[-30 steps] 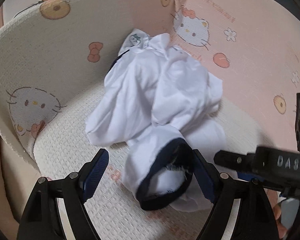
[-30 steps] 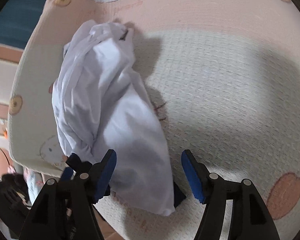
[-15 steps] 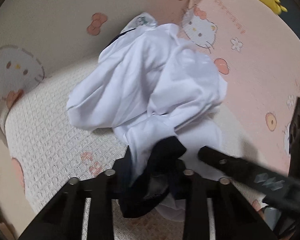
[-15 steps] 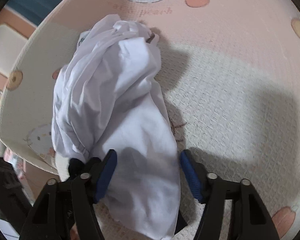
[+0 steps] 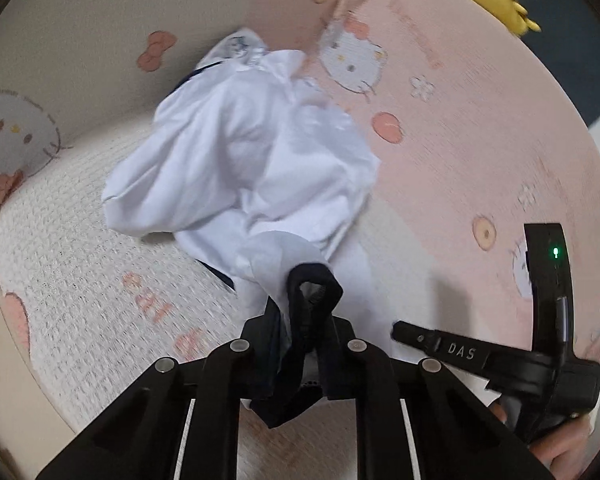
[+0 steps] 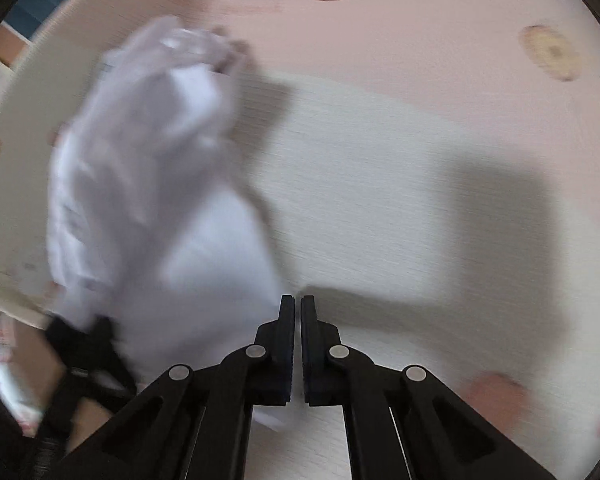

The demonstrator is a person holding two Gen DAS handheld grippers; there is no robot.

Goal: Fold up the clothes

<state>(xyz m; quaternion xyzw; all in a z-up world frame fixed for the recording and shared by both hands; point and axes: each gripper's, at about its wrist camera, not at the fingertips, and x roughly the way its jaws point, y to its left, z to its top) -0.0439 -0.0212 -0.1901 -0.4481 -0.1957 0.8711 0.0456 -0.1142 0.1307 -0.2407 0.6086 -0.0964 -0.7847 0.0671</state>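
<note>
Our left gripper [image 5: 300, 332] is black, with silver rivets on slotted linkage arms. At four o'clock, our right gripper [image 5: 540, 356] shows white "DAS" lettering and a green light. Its own view shows ribbed fingers [image 6: 287, 344], silver rivets.

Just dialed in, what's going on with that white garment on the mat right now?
A person is working two handheld grippers on a crumpled white garment lying on a cartoon-print mat. The left gripper has just closed and is clamped on the garment's dark-trimmed sleeve cuff. The right gripper has also just closed, at the garment's near edge; its fingers look pressed together, and whether any cloth is caught between them cannot be told. No fold is made yet.
</note>
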